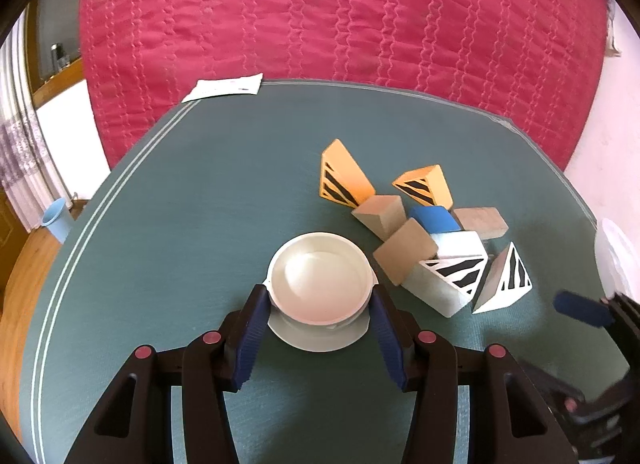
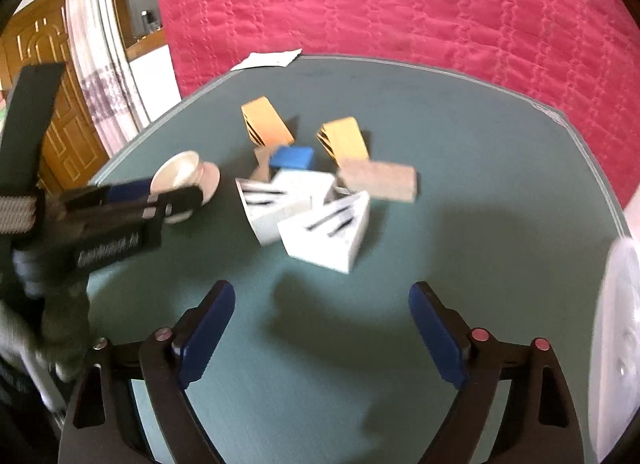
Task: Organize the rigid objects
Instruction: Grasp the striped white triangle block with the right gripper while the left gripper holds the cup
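White and round, the bowl (image 1: pixel 318 284) sits on the teal table (image 1: pixel 180 204) between the blue pads of the left gripper (image 1: pixel 320 306), at 6 o'clock in the left wrist view; both pads (image 1: pixel 256 328) press against its sides just above its wider base, so the jaws are clamped on it, partly closed. Blocks lie in a loose heap just beside the bowl at about 3 o'clock: two orange wedges (image 1: pixel 344 178) with black stripes at the far side, plain wooden blocks (image 1: pixel 382 212), a blue block (image 1: pixel 436 219) and white striped wedges (image 1: pixel 452 274) nearer. From the right wrist view, which is blurred, the right gripper (image 2: pixel 322 320) stands wide apart over bare table with nothing between its pads; the heap lies at 12 o'clock from it, well apart, and the bowl (image 2: pixel 182 174) shows at 10 o'clock in the left gripper's grip. Red quilted cloth (image 1: pixel 320 16) fills the background at 12 o'clock, with a paper (image 1: pixel 226 87) at the table's far edge
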Motion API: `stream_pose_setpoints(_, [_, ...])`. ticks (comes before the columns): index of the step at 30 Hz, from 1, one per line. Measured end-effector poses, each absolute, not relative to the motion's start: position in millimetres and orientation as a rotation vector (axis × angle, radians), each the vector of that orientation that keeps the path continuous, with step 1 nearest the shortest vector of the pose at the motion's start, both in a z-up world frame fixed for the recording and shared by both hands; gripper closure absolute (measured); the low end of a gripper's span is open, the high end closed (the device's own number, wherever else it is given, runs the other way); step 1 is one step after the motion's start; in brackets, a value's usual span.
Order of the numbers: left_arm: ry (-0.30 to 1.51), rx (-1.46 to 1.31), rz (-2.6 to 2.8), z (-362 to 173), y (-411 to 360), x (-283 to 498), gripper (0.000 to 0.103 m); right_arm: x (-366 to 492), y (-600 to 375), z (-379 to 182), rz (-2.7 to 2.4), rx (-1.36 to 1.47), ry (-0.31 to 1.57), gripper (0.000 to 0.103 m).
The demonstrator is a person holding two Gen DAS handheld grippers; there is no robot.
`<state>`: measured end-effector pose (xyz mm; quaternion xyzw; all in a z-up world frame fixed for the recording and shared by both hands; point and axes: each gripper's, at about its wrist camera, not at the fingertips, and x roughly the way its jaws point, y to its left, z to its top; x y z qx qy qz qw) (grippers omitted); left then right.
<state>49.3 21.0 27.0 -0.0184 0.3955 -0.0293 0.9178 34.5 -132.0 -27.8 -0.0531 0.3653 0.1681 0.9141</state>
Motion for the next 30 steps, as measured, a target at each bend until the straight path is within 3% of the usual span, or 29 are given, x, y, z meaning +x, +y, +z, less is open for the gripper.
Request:
stream_pose_setpoints(3, [0.814,-0.045,-0.052,27.7,24.7,48.1,0.049,50.5,-122.4,-27.7,0.339,-0.124,0.744,0.020])
stream_pose_setpoints(11, [0.833,-0.057,-0.038,22.5,28.5,49.6,0.049,68.9,-120.5,-34.0,0.309,-0.111,0.754,0.053])
stream_pose_setpoints(30, [0.824,-0.037,-0.041,23.5,27.8,45.6,0.049,21.8,-154.4,-29.7,0.310,-0.064,0.709,0.053])
